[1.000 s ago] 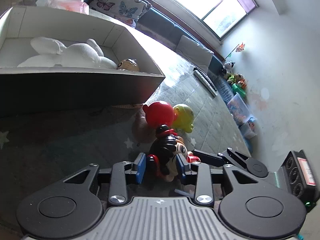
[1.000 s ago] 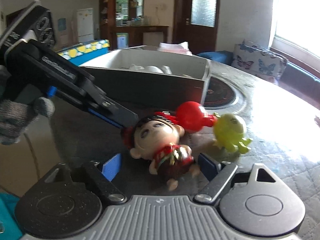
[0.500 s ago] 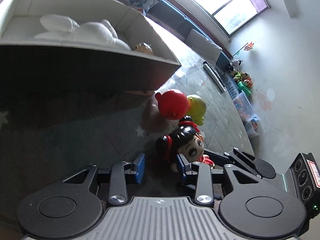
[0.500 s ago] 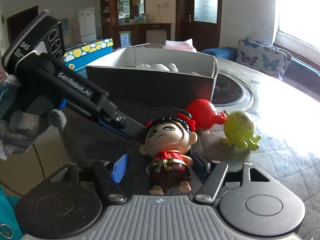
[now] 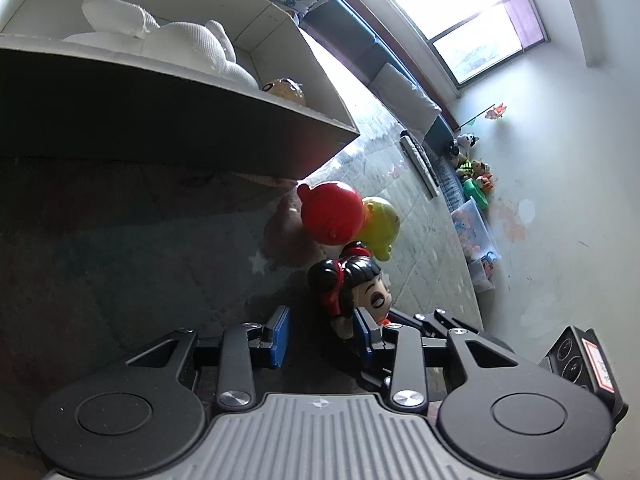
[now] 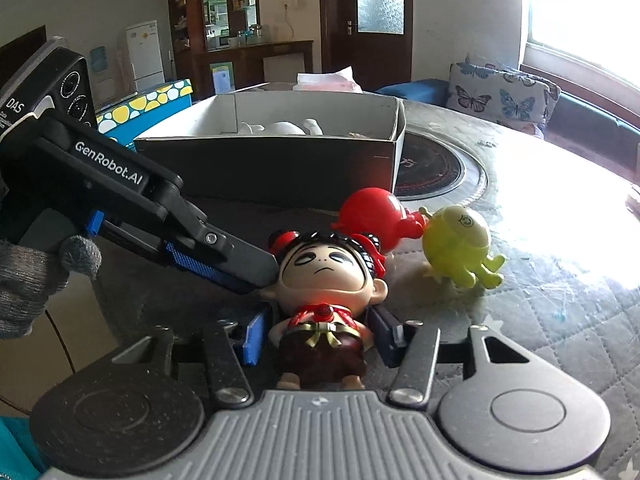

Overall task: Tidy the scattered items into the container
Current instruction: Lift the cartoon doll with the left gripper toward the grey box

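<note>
The doll (image 6: 326,300) now stands upright between the right gripper's (image 6: 320,338) open, loose jaws; the left gripper's (image 5: 320,330) open, empty finger could topple it.

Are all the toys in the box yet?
Not yet. A white plush already lies in the box. The right tongs straddle the doll, not clearly squeezing it. The red toy and green monster wait on the table.
</note>
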A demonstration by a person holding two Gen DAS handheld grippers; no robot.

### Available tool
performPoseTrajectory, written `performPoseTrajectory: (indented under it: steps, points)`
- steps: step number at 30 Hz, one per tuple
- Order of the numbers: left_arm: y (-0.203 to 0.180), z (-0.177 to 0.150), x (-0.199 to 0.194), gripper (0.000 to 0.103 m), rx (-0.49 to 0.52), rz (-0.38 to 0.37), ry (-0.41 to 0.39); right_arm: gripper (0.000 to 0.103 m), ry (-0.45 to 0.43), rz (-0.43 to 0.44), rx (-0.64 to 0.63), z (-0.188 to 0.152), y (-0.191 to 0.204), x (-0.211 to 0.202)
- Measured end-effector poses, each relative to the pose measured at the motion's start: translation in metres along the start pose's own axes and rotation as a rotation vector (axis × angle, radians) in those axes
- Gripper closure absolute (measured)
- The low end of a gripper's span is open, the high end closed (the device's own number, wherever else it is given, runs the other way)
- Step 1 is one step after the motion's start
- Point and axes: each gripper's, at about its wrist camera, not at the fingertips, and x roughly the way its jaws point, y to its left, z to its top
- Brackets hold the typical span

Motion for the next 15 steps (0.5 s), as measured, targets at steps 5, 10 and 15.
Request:
performPoseTrajectory:
  steps: [5,10,15]
  points:
    - [-0.0012,0.0019,-0.0010,0.065,-0.053,-0.001,-0.036,0.051,-0.006,-0.008,-0.002,0.0003,0.0032,0.0016]
    - [-0.0013,0.0011,0.0004,0.065,-0.136,-0.007,-0.079,0.051,-0.011,-0.005,0.021,-0.0007,0.0020,0.0029]
    - [-0.0056,-0.0021,0.0064,0.064,-0.159,0.009,-0.103,0.051,-0.016,-0.006,0.038,-0.0017,0.0005,0.0037]
